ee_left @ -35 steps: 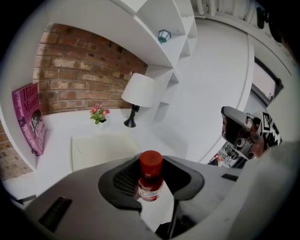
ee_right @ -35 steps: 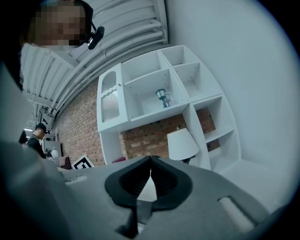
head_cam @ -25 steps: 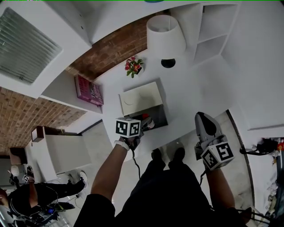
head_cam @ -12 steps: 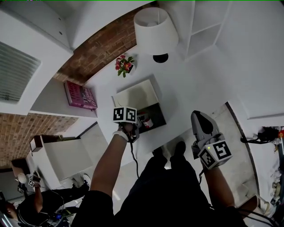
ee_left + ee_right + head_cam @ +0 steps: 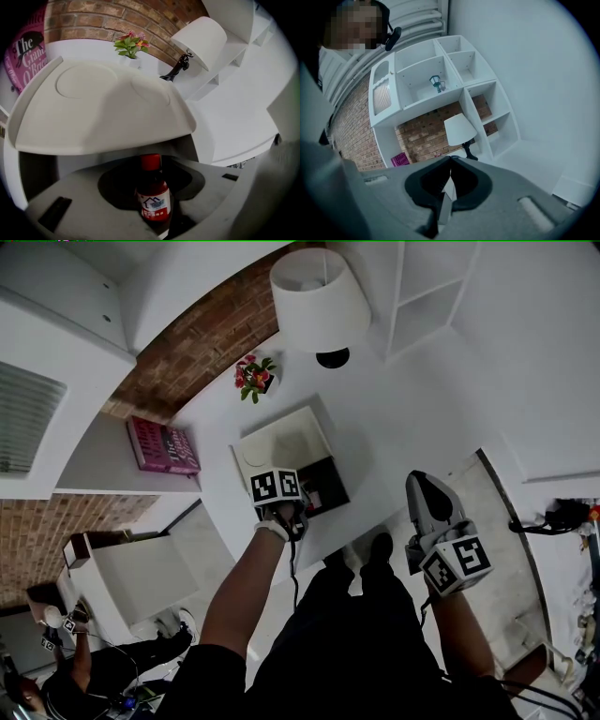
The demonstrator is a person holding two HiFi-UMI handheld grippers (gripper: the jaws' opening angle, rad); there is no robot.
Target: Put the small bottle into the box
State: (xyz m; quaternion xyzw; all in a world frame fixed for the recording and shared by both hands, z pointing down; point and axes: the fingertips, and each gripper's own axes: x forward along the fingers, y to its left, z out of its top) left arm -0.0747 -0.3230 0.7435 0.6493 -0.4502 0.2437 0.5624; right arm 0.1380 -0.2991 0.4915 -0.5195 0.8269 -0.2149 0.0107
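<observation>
Left gripper (image 5: 153, 165): jaws closed on the small bottle (image 5: 153, 199), gripping it upright at mid-body. The bottle is dark, probably glass, and cylindrical with a narrow neck. It has a red screw cap and a red-and-white paper label.

The bottle is at the mouth of the box (image 5: 323, 486), under the overhang of the raised lid (image 5: 101, 112). No view shows whether its base touches the box floor. The box is rectangular, with smooth matte white walls and a dark interior. The lid carries two shallow round impressions, seen only in the left gripper view.

Right gripper (image 5: 450, 161): grey moulded jaws pressed together with nothing between them. In the head view it is held over the table (image 5: 394, 423) edge, well apart from the box.

The head view alone shows the box's place on the white table. A lamp (image 5: 319, 298) with a white tapered shade, a small pot of flowers (image 5: 253, 373) and a pink book (image 5: 161, 444) stand beyond the box, against rough brick. Only the right gripper view shows a teal lantern (image 5: 436, 83) in the white shelving unit (image 5: 440, 75).
</observation>
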